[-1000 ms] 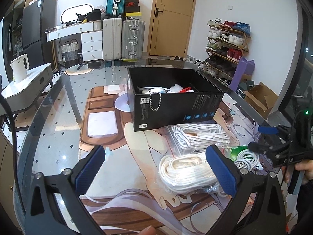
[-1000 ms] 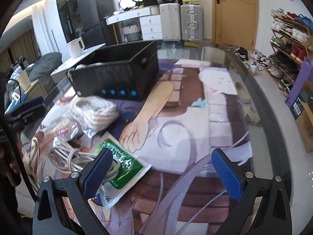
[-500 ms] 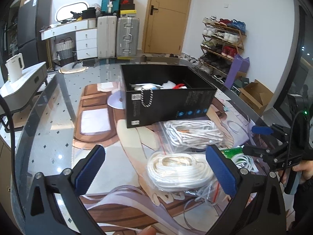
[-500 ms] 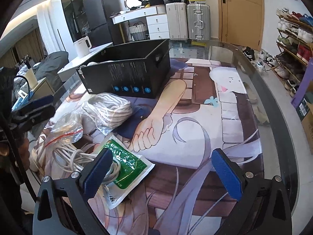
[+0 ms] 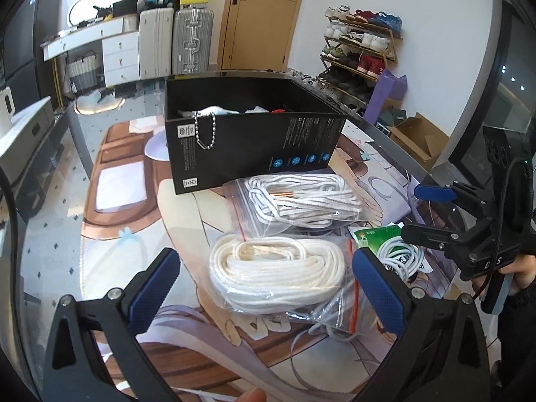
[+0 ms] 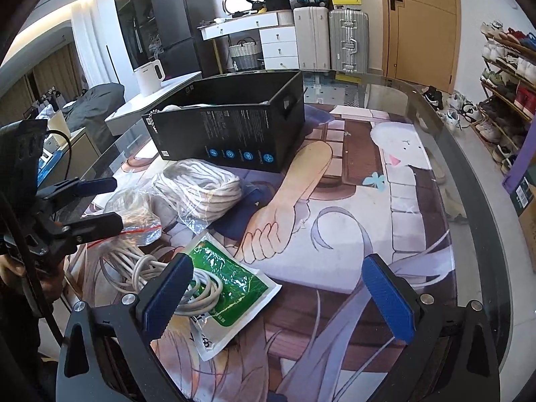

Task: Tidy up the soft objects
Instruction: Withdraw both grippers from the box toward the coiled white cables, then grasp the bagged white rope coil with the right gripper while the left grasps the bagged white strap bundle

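Note:
A clear zip bag of coiled white rope (image 5: 278, 274) lies on the table between the fingers of my open left gripper (image 5: 266, 288), which touches nothing. A second rope bag (image 5: 301, 197) sits behind it, against the open black box (image 5: 248, 134). The box holds a few white and red items. A green packet (image 6: 227, 281) with a loose white cable (image 6: 160, 274) on it lies by the left finger of my open right gripper (image 6: 278, 298), which is empty. The right gripper (image 5: 425, 214) also shows at the right edge of the left wrist view. The left gripper (image 6: 97, 204) hangs over the bags.
The glass table (image 6: 469, 201) carries a printed anime mat (image 6: 351, 234); its right half is bare mat. Beyond the table's curved edge stand suitcases (image 5: 177, 43), a shoe rack (image 5: 361, 50) and a white side cabinet with a kettle (image 6: 150, 77).
My left gripper has closed in on the nearer rope bag, which now lies between its fingers. The right gripper has shifted slightly, and the green packet sits more centrally in its view. Both stay open.

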Motion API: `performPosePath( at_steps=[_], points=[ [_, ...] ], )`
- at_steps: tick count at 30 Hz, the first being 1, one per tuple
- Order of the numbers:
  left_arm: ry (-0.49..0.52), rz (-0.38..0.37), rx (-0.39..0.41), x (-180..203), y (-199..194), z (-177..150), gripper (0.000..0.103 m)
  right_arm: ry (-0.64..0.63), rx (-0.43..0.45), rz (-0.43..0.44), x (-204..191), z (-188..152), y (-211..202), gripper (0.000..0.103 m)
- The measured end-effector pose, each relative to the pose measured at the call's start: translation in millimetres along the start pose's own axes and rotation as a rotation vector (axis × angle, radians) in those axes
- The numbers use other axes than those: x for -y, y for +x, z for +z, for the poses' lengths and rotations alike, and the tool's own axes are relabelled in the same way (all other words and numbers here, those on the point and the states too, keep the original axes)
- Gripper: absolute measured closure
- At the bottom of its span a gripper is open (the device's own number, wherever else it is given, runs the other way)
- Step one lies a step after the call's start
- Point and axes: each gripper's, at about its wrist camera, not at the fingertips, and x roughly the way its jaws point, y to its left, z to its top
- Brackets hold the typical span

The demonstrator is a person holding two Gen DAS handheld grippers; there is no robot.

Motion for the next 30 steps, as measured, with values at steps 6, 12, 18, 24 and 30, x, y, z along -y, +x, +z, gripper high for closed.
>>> performPosePath(
  at_steps=[6, 12, 18, 24, 30],
  points=[
    [-0.019, 0.001, -0.006, -5.4, 1.4, 0.0, 0.0, -0.044, -0.007, 0.009, -6.6, 14.5, 6.0, 0.001],
    [-0.029, 0.026, -0.01, -12.1, 2.8, 0.1, 0.0, -0.096, -0.041, 0.046, -19.8, 33.9, 25.8, 0.001],
    [-0.037, 0.045, -0.01, -20.7, 2.3, 0.9, 0.0, -0.165, -0.082, 0.092, -38.0, 49.6, 49.1, 0.001],
    [-0.049, 0.06, -0.019, -30.0, 1.3, 0.5, 0.0, -0.202, -0.108, 0.119, -49.5, 60.1, 68.8, 0.001],
    [-0.072, 0.056, -0.032, -36.4, 2.9, -0.3, 0.0, -0.225, -0.145, 0.157, -58.6, 65.6, 85.5, 0.01]
  ],
)
